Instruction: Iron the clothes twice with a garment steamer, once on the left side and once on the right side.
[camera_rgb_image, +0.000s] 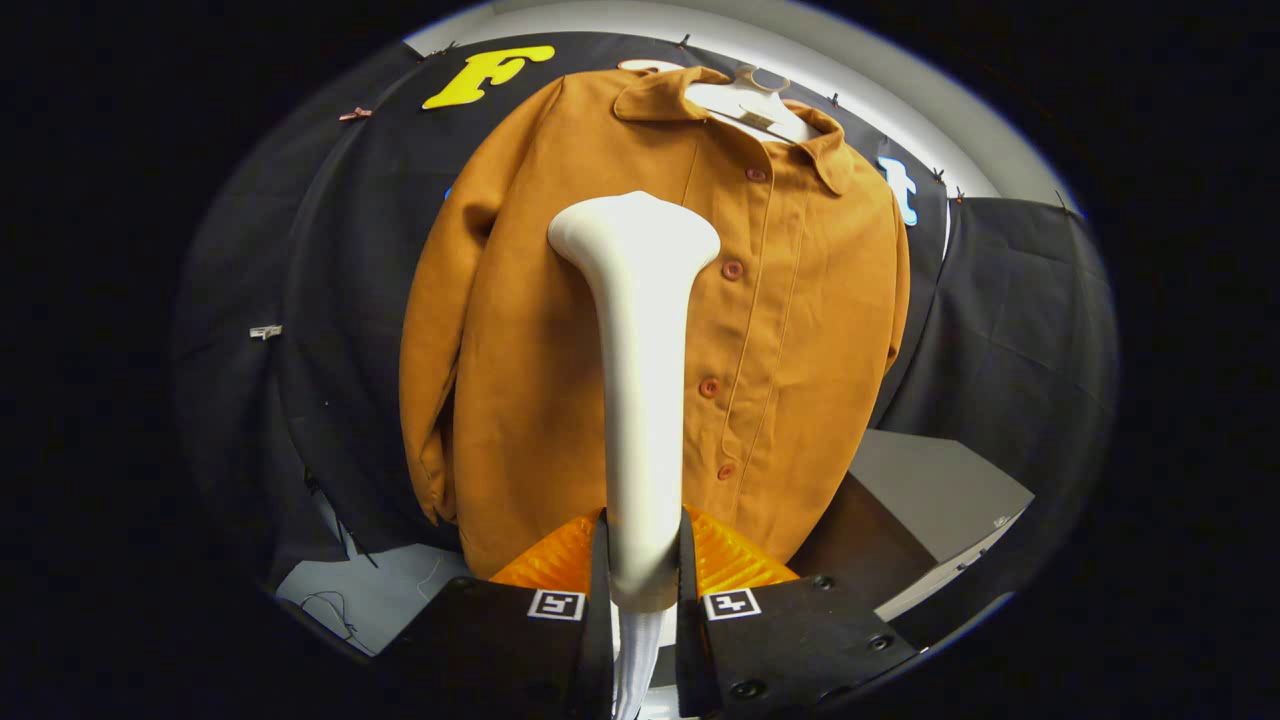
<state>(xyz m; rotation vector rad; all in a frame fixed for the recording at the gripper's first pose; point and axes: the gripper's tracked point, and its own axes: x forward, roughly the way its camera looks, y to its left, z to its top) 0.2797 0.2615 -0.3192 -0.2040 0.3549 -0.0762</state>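
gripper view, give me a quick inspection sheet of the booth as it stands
surface: grey tabletop low beyond the fingers, under the jacket's hem; a paler patch of floor or table to the other side.
job's things: brown buttoned jacket hangs on a white hanger against the wall; white plastic garment steamer stands upright, its flared head in front of the jacket's chest.
clutter: nothing seen.
grippers: gripper shut on the steamer's handle, one finger pressing each side.
cables: ribbed pale hose runs down from the steamer's base between the fingers; a thin dark wire lies on the paler patch.
surroundings: black cloth wall held by small clips.
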